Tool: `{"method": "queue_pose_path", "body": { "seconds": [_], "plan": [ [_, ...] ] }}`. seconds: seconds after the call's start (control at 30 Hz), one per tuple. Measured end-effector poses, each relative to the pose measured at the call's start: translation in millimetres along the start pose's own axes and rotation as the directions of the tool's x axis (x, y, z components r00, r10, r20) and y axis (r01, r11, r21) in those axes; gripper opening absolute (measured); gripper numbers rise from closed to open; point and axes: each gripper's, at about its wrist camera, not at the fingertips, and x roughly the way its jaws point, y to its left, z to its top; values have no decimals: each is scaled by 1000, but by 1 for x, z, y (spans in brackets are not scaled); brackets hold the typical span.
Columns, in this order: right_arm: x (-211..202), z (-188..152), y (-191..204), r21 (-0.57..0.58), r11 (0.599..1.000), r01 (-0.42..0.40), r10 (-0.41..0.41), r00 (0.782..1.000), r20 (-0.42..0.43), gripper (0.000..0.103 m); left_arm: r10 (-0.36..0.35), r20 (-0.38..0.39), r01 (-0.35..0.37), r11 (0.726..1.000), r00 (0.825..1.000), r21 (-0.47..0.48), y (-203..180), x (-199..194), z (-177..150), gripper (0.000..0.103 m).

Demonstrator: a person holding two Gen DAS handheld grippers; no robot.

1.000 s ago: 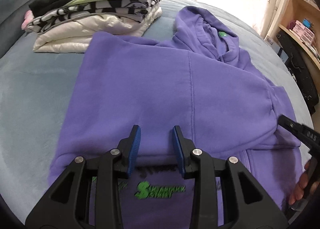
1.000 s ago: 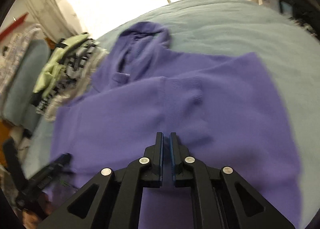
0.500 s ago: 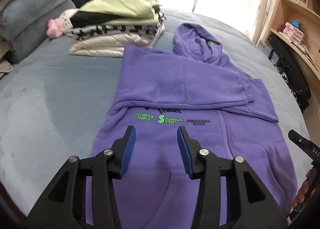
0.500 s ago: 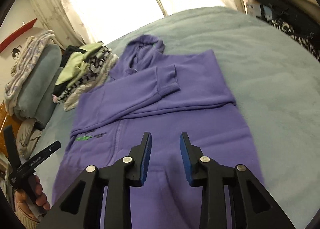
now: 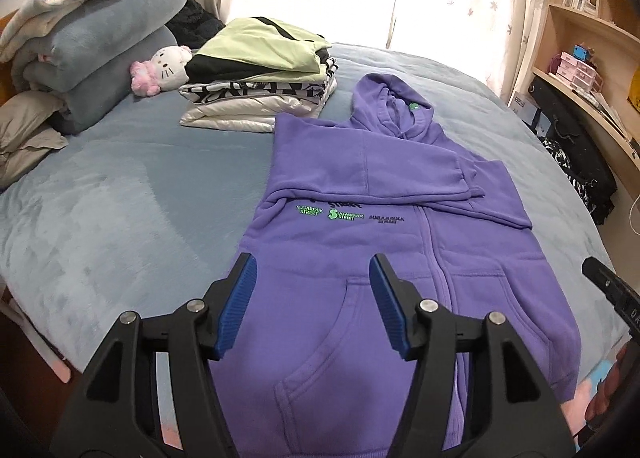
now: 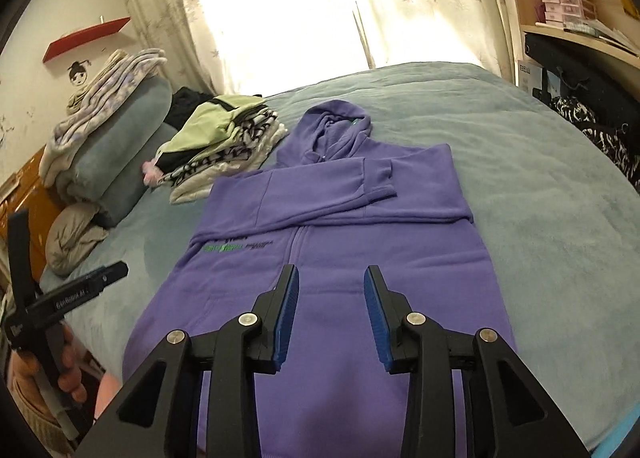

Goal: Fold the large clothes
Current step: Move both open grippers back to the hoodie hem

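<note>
Pulled back from the purple hoodie [image 5: 360, 242], sleeves now folded across. Left claw [image 5: 312, 304] and right claw [image 6: 331, 314] both spread wide, empty. Hem fold next, probably.

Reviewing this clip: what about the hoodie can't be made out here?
- Hoodie hem: both views, cut off by the bottom edge, behind the left claw and right claw.
- Chest print: right view, too small to read.
- Print's top line: left view, covered by the folded sleeve.
</note>
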Motion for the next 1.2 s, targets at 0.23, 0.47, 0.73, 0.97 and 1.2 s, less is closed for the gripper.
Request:
{"method": "queue_pose_path", "body": {
  "seconds": [0.23, 0.47, 0.73, 0.97, 1.2],
  "plan": [
    [-28, -23, 11, -23, 1000, -11, 11, 1000, -3, 36, 3, 19, -4, 1000, 1000, 24, 4, -29, -16, 56],
    [-56, -33, 15, -64, 997, -35, 36, 999, 10, 38, 5, 43, -7, 999, 999, 46, 10, -60, -30, 58],
    [-89, -45, 5, -85, 996, -11, 13, 999, 30, 62, -8, 44, 6, 998, 999, 56, 27, -79, -50, 71],
    [-94, -67, -48, -36, 998, 45, -46, 999, -28, 62, -101, -58, 104, 994, 993, 39, 53, -62, -78, 79],
    [-84, -84, -118, -15, 997, 76, -77, 993, -84, 62, -145, -167, 148, 989, 975, 5, 84, -19, -107, 79]
  ]
}}
